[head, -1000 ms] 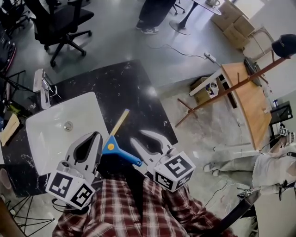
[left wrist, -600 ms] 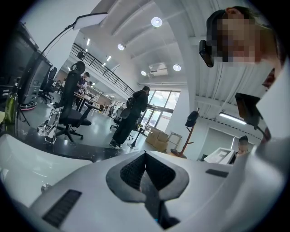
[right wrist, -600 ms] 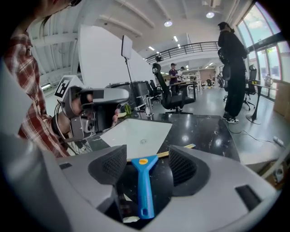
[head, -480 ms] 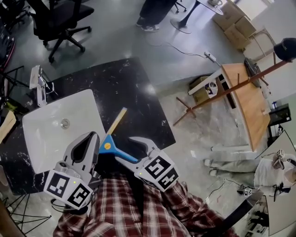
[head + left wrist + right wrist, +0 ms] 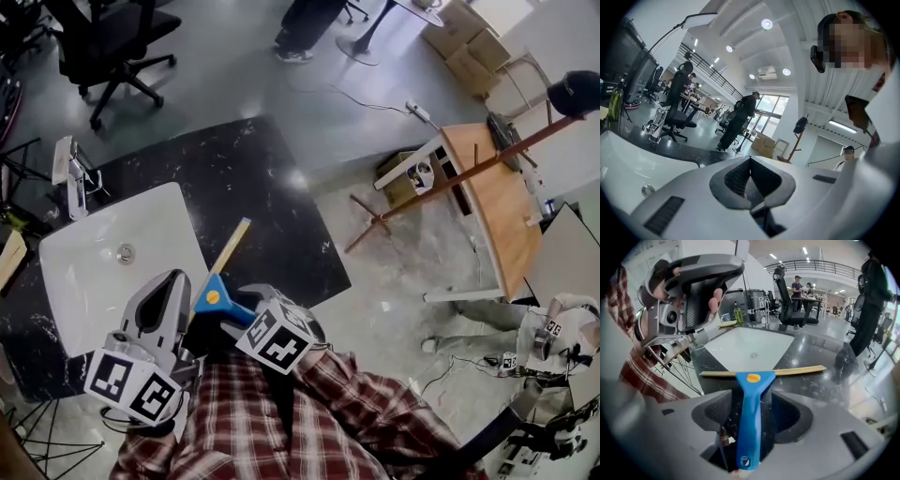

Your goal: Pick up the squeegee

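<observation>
The squeegee has a blue handle and a pale yellow blade. It lies on the black marble counter beside the white sink. My right gripper points steeply down over the handle. In the right gripper view the handle runs between the open jaws of my right gripper, with a gap at each pad. The blade lies across beyond the tips. My left gripper hovers level to the left of the squeegee, jaws shut and empty. It also shows as the left gripper and the left gripper.
A chrome faucet stands at the sink's far left corner. The counter's right edge drops to the floor. Beyond it are a wooden coat rack, a wooden table, an office chair and a standing person.
My right gripper has dropped and tipped down to the left over the squeegee's handle, which now lies between its jaws. The left gripper has stayed put.
</observation>
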A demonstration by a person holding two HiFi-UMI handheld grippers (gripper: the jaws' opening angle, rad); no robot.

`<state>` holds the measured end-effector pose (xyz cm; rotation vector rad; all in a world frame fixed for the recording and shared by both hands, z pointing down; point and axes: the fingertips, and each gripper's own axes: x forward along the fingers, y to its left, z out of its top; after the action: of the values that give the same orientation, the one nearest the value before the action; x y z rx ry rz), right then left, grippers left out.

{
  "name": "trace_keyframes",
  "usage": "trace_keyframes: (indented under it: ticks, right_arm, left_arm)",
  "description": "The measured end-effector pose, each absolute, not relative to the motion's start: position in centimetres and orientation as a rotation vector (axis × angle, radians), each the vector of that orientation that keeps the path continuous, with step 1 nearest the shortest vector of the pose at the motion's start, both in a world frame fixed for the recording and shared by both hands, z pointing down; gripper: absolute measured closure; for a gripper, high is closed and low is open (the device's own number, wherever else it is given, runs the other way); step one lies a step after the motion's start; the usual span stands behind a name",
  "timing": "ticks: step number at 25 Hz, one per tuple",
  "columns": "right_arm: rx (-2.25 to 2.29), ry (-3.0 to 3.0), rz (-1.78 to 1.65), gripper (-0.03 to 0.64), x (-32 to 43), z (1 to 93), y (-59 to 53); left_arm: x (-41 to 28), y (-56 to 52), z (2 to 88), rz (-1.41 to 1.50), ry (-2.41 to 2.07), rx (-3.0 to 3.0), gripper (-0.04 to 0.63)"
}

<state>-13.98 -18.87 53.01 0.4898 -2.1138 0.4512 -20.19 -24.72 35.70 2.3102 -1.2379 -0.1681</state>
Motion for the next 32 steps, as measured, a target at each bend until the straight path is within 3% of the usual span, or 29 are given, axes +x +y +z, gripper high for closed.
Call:
trace_keyframes:
  ticks: [12, 18, 32]
  right_arm:
    - [0.404, -1.956, 0.352, 0.348, -14.1, 56.2, -18.5]
    - [0.442, -1.956, 0.406, 0.472, -13.8, 56.1, -19.8]
    - [0.557, -2.099, 0.566, 0.48, -13.2, 54.9, -21.3]
  left_arm:
    - [-21.0, -24.6, 36.2, -0.184, -1.243, 2.285, 0.585]
    - [-21.5, -24.7, 36.5, -0.188, -1.256, 2.271, 0.586]
    - [-23.1, -24.9, 35.3, -0.193, -1.342, 2.274, 0.586]
